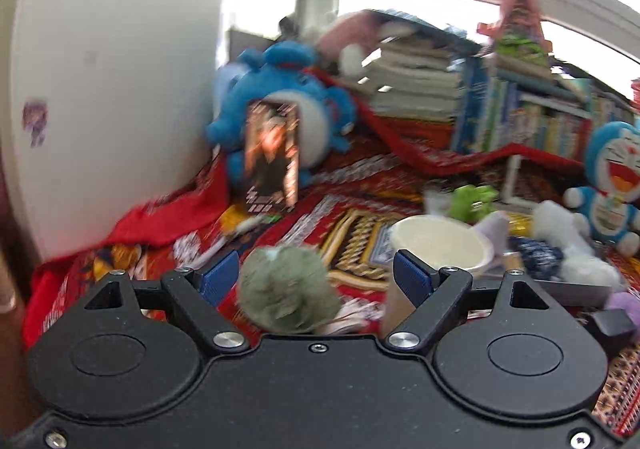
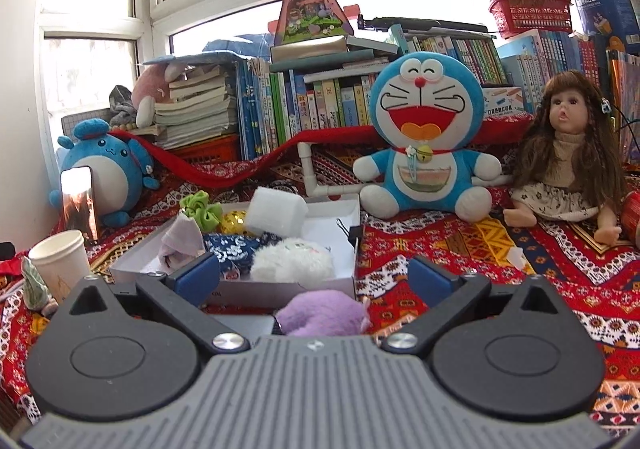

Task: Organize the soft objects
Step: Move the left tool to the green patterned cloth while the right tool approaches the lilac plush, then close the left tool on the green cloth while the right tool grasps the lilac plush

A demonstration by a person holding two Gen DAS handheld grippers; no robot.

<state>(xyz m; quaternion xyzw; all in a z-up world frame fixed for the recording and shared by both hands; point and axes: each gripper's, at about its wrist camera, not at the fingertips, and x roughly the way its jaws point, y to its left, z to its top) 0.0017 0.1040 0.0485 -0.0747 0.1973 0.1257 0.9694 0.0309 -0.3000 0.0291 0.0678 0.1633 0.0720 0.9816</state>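
My left gripper point(image 1: 316, 277) is open, its blue pads either side of a grey-green fuzzy soft object point(image 1: 286, 289) that lies between them on the patterned cloth; contact is unclear. That object also shows in the right wrist view point(image 2: 34, 285) beside the paper cup point(image 2: 60, 261). My right gripper point(image 2: 314, 279) is open over a purple plush point(image 2: 324, 315) lying in front of a white shallow box point(image 2: 280, 289). The box holds a white fluffy toy point(image 2: 294, 259), a blue patterned pouch point(image 2: 232, 249), a white sponge block point(image 2: 276, 215), a green scrunchie point(image 2: 200, 209) and a pale cloth point(image 2: 182, 241).
A paper cup point(image 1: 440, 243) stands just ahead of the left gripper. A blue plush with a phone point(image 2: 78, 205) leaning on it sits at the left. A Doraemon plush point(image 2: 424, 137), a doll point(image 2: 568, 153) and stacked books point(image 2: 304, 101) line the back. A white wall point(image 1: 112, 89) is at the left.
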